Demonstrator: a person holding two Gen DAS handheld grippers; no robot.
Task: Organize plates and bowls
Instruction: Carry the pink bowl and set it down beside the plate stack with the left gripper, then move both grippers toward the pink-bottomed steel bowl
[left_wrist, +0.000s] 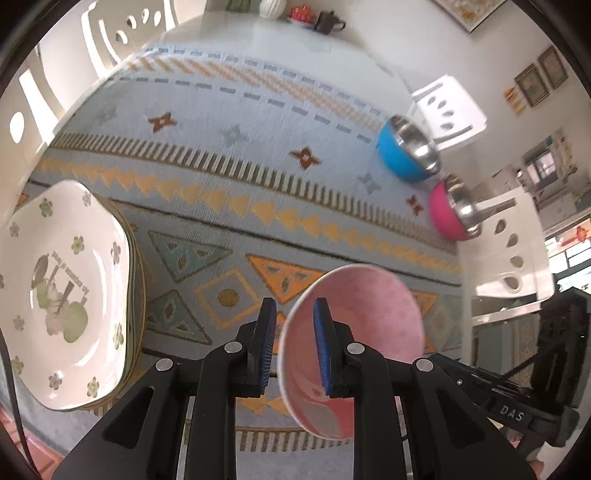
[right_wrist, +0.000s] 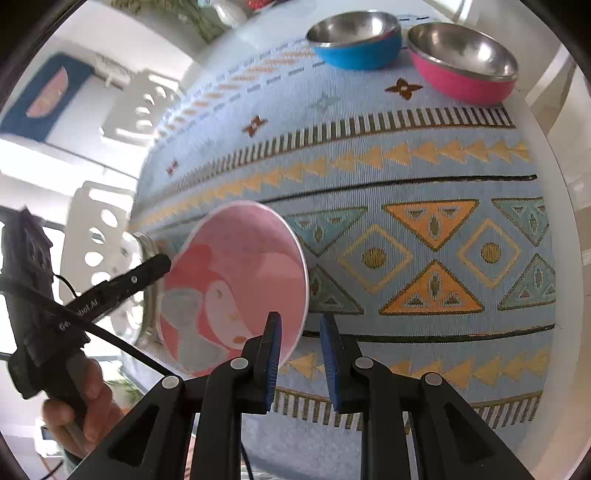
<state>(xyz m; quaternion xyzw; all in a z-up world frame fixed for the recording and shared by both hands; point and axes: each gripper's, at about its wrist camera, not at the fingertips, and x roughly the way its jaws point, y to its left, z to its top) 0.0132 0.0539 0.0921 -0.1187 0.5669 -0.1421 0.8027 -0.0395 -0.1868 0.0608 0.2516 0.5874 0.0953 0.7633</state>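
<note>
A pink plate (left_wrist: 362, 328) hangs tilted on edge above the patterned tablecloth (left_wrist: 236, 177). My left gripper (left_wrist: 294, 345) and my right gripper (right_wrist: 300, 354) each have one finger on either side of its rim, with a small gap. The plate's printed face shows in the right wrist view (right_wrist: 236, 280). A stack of white flowered plates (left_wrist: 62, 291) lies at the left. A blue steel-lined bowl (left_wrist: 408, 151) and a pink steel-lined bowl (left_wrist: 452, 210) stand at the far right; they also show in the right wrist view, blue (right_wrist: 354, 38) and pink (right_wrist: 463, 61).
White chairs (left_wrist: 448, 110) stand around the table. A dark teapot (left_wrist: 327, 22), a white vase (left_wrist: 271, 8) and a red item sit at the far end. A hand (right_wrist: 88, 406) holds the left gripper's handle at the lower left of the right wrist view.
</note>
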